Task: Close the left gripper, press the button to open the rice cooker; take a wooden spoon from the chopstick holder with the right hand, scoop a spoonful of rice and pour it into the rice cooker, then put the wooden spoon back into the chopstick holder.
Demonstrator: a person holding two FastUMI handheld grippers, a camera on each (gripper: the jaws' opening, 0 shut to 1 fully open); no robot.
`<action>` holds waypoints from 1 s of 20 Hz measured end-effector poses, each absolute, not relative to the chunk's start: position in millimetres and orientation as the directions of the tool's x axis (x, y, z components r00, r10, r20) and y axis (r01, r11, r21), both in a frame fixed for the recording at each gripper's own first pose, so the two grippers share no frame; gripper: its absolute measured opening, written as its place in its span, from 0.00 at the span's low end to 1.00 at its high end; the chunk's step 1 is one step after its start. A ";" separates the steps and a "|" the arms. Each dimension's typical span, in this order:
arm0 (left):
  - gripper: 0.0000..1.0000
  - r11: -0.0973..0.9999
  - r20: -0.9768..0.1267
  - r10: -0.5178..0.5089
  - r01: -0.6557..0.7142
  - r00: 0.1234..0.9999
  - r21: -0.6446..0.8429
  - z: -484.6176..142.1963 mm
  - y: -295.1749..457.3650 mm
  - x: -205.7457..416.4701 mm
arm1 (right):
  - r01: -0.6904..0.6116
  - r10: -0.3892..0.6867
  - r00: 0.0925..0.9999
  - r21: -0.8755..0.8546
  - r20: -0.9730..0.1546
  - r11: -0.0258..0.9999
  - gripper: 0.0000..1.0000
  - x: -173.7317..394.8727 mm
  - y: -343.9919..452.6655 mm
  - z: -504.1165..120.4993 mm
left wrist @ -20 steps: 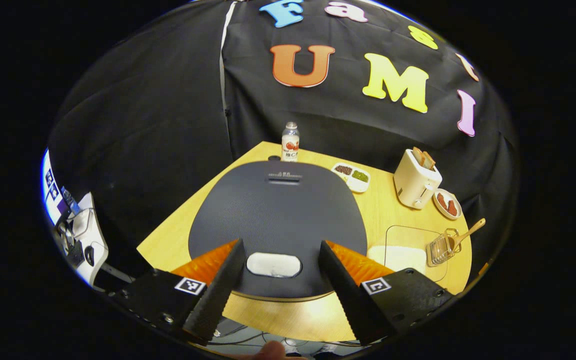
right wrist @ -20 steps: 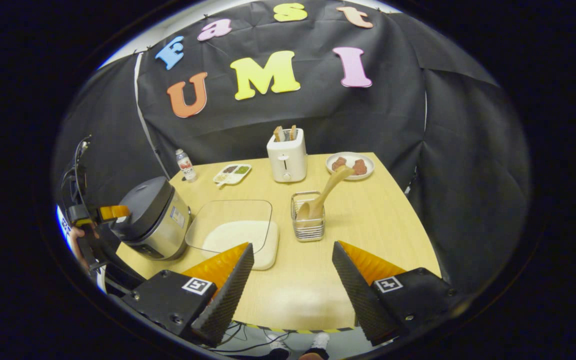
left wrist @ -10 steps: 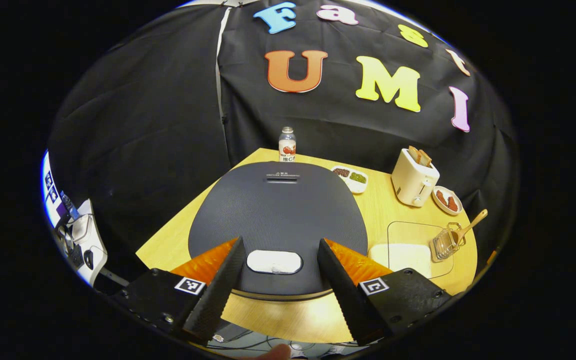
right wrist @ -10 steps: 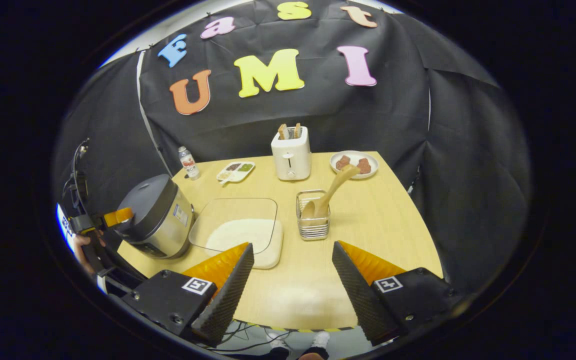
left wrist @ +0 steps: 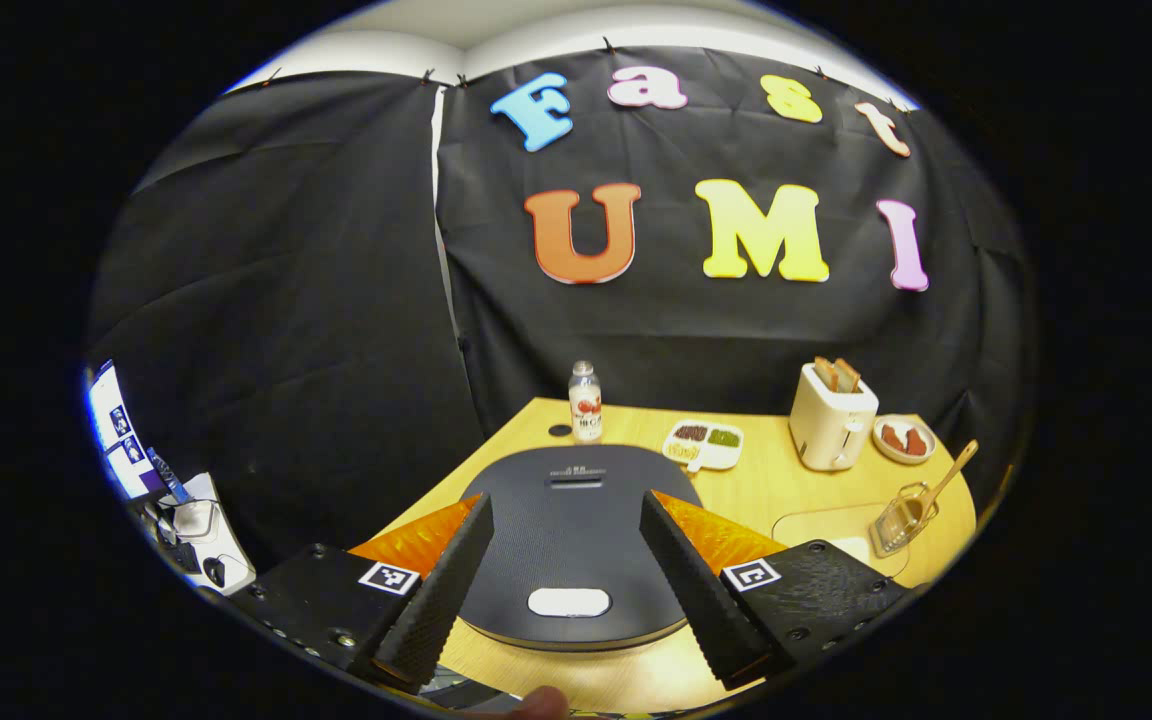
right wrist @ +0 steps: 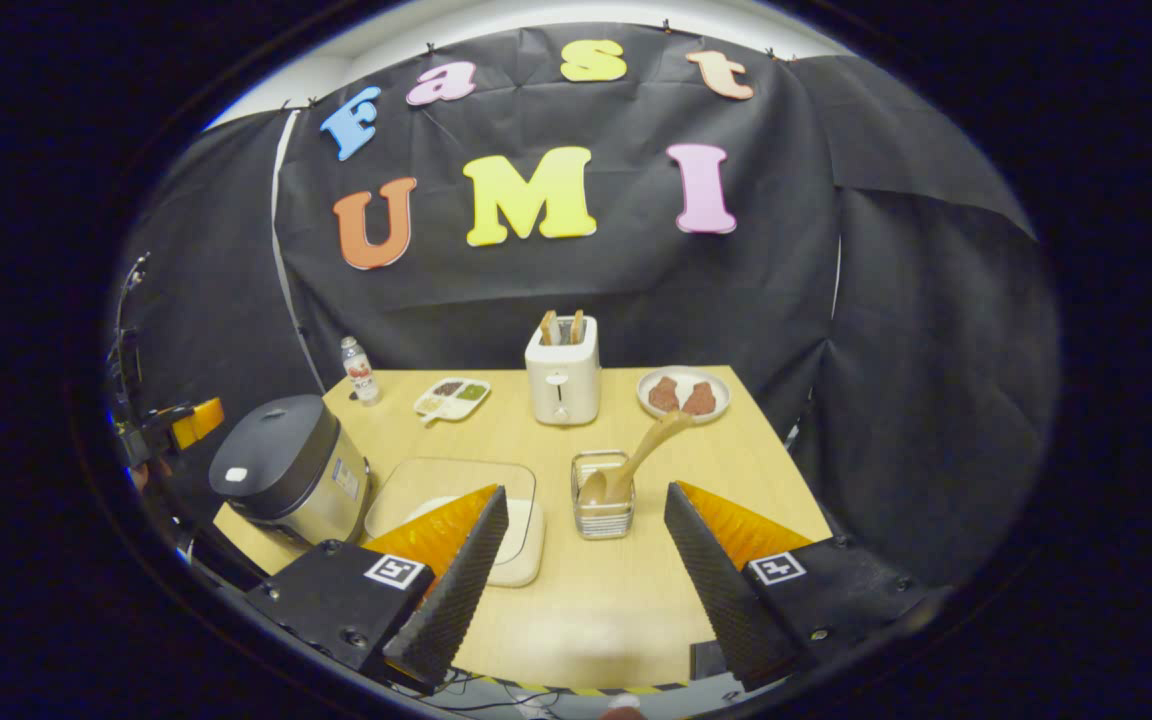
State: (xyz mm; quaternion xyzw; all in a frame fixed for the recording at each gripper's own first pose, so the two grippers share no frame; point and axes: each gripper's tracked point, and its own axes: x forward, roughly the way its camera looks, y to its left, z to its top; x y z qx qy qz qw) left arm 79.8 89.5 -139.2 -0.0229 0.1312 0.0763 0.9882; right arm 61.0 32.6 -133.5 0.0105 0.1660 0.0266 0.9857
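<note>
Sitting lid-down, the dark-topped rice cooker [left wrist: 576,540] shows its pale button [left wrist: 568,602]; both jaws wide.

Right gripper view: rice cooker [right wrist: 288,470] stands at the table's [right wrist: 726,470] left near corner. Just right of it lies a tray [right wrist: 451,490] of rice. Right of the tray stands the holder [right wrist: 603,505], spoon [right wrist: 636,462] in it, handle leaning right. Behind, along the far edge from left to right: bottle [right wrist: 358,370], divided dish [right wrist: 452,397], toaster [right wrist: 562,380], plate [right wrist: 682,394]. Left gripper view: the cooker's button [left wrist: 568,602] sits on the lid's near edge; the bottle stands behind the cooker.
</note>
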 end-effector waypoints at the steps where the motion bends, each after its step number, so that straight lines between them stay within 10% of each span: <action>1: 0.95 0.988 -0.238 0.139 -0.150 0.961 -0.028 -127.2 85.8 74.8 | -0.050 0.050 0.951 0.008 -0.304 0.999 0.95 61.8 36.0 -122.3; 12: 0.95 0.998 0.118 0.061 -0.057 0.991 -0.035 21.7 48.9 -1.6 | -0.047 0.048 0.999 0.014 -0.026 0.999 1.00 21.7 55.7 3.4; 20: 0.95 0.999 0.095 -0.008 0.011 0.995 -0.032 23.8 27.4 -22.4 | -0.015 0.016 0.995 -0.018 0.097 1.000 1.00 -13.6 45.5 32.9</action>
